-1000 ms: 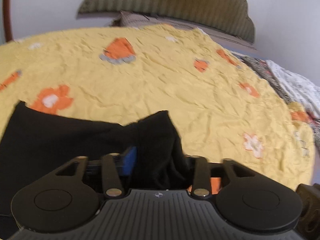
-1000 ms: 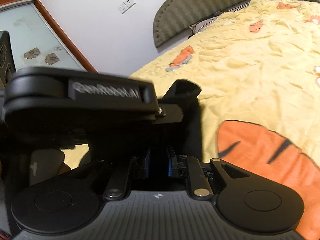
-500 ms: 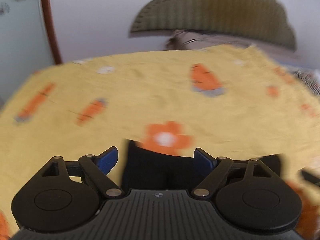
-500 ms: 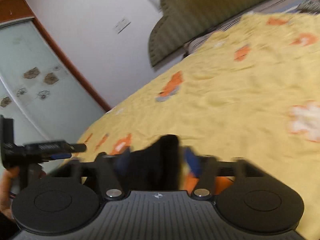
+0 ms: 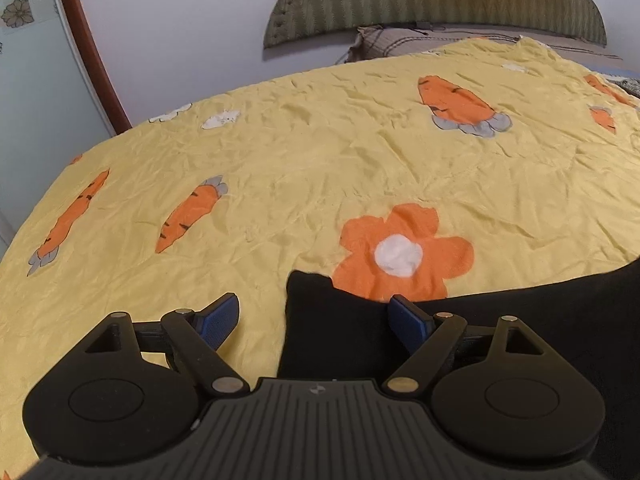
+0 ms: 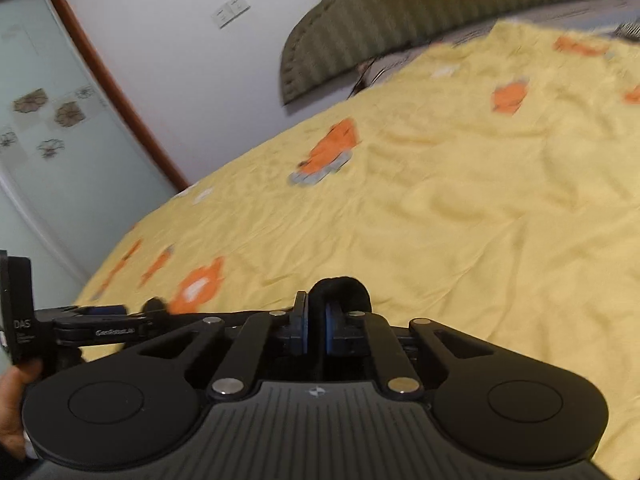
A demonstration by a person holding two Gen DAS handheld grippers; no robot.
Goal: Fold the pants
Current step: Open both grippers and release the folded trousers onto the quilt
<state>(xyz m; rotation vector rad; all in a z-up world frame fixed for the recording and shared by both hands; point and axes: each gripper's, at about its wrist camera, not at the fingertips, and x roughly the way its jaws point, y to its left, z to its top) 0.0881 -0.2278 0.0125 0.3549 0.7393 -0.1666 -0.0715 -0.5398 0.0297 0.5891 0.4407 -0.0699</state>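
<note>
Left gripper (image 5: 312,316) spread wide, holding nothing; corner of black pants (image 5: 340,328) lies between its fingers, untouched, on yellow bedspread (image 5: 320,168). Right gripper (image 6: 316,326) just closed, pinching bunched fold of pants (image 6: 340,286).

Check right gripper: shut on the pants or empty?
Shut on the black pants: right gripper has its blue pads pinching a fabric fold that bulges above them.

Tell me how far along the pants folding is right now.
Partway, at most. The black pants lie on the yellow bedspread, only one corner in view, so the fold count is unclear. In hand: the right gripper is shut on a fold of pants; the left gripper is open over a corner. Left: grip that corner and fold.
</note>
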